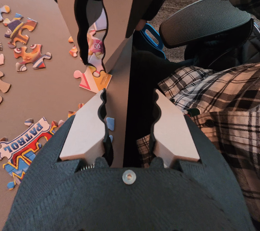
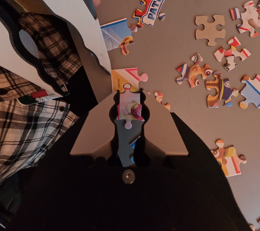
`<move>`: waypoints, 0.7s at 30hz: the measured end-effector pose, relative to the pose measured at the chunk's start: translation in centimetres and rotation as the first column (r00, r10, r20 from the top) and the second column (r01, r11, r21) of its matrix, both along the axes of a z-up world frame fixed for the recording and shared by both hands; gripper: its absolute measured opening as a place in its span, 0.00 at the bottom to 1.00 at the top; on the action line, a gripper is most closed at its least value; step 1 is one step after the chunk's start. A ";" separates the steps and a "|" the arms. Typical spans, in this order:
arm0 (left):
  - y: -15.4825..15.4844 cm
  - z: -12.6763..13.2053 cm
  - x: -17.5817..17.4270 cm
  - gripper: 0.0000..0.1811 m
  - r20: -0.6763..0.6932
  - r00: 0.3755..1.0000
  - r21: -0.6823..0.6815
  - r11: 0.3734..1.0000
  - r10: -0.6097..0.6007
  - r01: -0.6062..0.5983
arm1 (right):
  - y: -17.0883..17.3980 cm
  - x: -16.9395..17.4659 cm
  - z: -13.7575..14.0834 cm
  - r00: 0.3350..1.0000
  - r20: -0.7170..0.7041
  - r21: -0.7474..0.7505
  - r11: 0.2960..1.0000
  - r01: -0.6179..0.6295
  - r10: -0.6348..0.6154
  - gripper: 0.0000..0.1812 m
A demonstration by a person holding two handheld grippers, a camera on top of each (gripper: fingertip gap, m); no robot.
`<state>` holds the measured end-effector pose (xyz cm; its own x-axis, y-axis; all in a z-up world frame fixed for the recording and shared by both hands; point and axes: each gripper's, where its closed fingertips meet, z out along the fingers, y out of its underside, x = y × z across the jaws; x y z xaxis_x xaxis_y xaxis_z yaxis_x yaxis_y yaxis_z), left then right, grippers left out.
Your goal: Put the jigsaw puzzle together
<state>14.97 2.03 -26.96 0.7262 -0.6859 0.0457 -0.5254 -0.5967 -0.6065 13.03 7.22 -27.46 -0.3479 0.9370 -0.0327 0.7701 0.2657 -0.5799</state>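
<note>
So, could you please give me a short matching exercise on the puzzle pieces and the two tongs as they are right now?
Things:
1. pink piece
2. orange corner piece
3. plain brown piece
4. left tongs

States:
A. open, holding nothing
B. lying face down on the table
C. gripped in the right tongs
D. flat at the table edge, its socket taking the pink piece's tab

Pairs: 1-C, 2-D, 3-B, 4-A

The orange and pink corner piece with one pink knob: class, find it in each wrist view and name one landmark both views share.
Left wrist view: the corner piece lies centre-left near the table edge, just beyond the left gripper, at the right gripper's tips.
Right wrist view: the piece lies just above centre, ahead of the right gripper.
Shared landmark: the pink pup piece held by the right gripper, its knob in the corner piece's socket.
</note>
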 end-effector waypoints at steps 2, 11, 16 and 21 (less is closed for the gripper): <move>0.2 -0.1 -0.1 0.37 -0.010 1.000 0.007 1.000 0.005 -0.005 | 0.1 0.3 0.0 1.000 0.007 0.016 1.000 -0.003 0.003 0.17; -0.3 -0.5 0.4 0.38 -0.018 1.000 0.012 1.000 0.000 0.001 | -1.1 1.5 -0.1 0.997 -0.017 0.029 0.997 -0.072 0.072 0.17; -0.5 -0.5 -0.1 0.39 -0.059 0.998 0.056 0.998 0.005 -0.001 | -2.0 2.2 -0.1 0.995 -0.048 0.036 0.996 -0.080 0.082 0.16; -0.6 -1.2 -0.1 0.39 -0.121 0.993 0.076 0.997 -0.010 0.019 | -2.3 2.7 -0.1 0.992 -0.103 0.098 0.994 -0.058 0.068 0.17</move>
